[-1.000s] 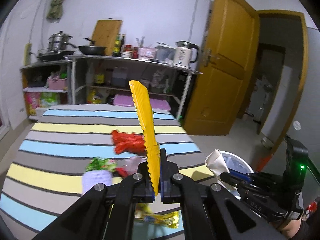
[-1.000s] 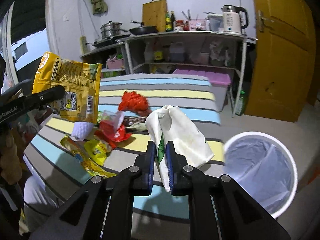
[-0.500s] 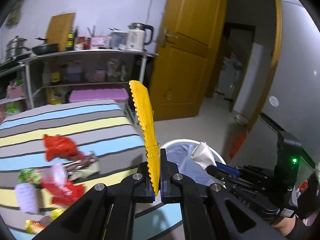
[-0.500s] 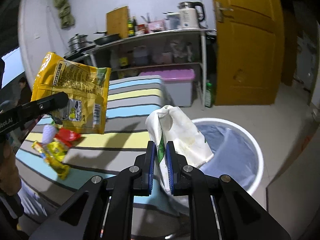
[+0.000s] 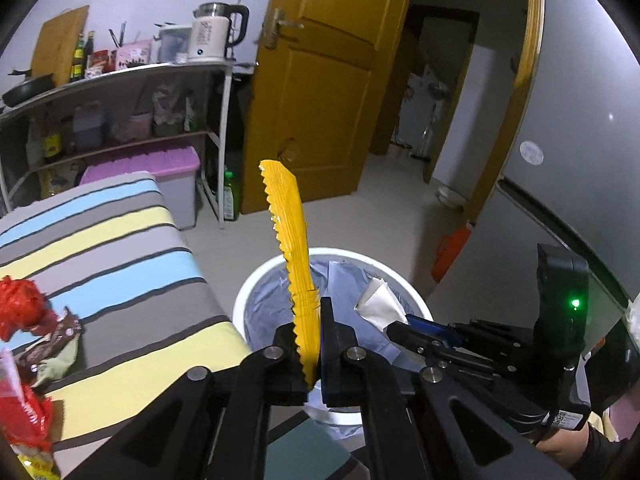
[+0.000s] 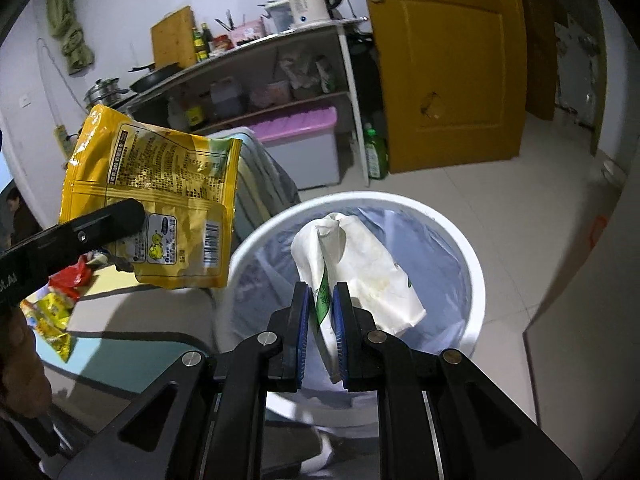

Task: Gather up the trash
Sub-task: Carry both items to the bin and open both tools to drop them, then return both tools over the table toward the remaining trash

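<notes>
My left gripper is shut on a yellow snack bag, seen edge-on, held at the near-left rim of a white trash bin with a blue liner. In the right wrist view the same bag hangs left of the bin. My right gripper is shut on a crumpled white wrapper and holds it over the bin's opening. The wrapper also shows in the left wrist view.
A striped table on the left holds several red and yellow wrappers. A metal shelf with a kettle, a purple-lidded box and an orange door stand behind. A grey fridge is right.
Both grippers have swung right from over the table to the bin. The white wrapper now hangs over the bin's opening and the yellow bag is at its rim.
</notes>
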A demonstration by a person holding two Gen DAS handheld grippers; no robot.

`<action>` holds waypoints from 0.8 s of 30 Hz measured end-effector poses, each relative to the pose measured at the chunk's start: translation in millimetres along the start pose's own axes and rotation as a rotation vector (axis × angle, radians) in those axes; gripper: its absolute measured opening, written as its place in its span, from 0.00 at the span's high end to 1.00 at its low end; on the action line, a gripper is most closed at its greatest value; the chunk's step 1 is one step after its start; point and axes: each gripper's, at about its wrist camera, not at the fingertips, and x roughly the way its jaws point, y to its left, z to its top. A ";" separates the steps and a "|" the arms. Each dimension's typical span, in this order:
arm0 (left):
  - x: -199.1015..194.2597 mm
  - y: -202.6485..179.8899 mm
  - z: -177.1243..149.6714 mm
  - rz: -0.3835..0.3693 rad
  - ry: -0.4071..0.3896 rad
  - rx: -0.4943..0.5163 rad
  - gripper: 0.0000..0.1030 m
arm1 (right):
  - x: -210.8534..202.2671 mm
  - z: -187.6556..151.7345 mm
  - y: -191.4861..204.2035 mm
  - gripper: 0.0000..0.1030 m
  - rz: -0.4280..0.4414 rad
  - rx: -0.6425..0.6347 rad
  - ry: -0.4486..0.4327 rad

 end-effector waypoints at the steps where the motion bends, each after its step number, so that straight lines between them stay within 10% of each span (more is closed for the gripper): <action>1: 5.4 -0.6 -0.8 0.005 0.011 0.005 0.97 | 3.3 -0.2 -1.8 0.87 -0.008 0.001 0.005; 7: 20.1 3.9 -6.6 -0.016 0.051 -0.008 0.75 | 12.9 -1.7 -9.2 0.60 -0.023 0.012 0.012; 24: -52.6 25.3 -18.3 0.072 -0.070 -0.060 0.75 | -32.6 -2.9 35.0 0.60 0.038 -0.066 -0.074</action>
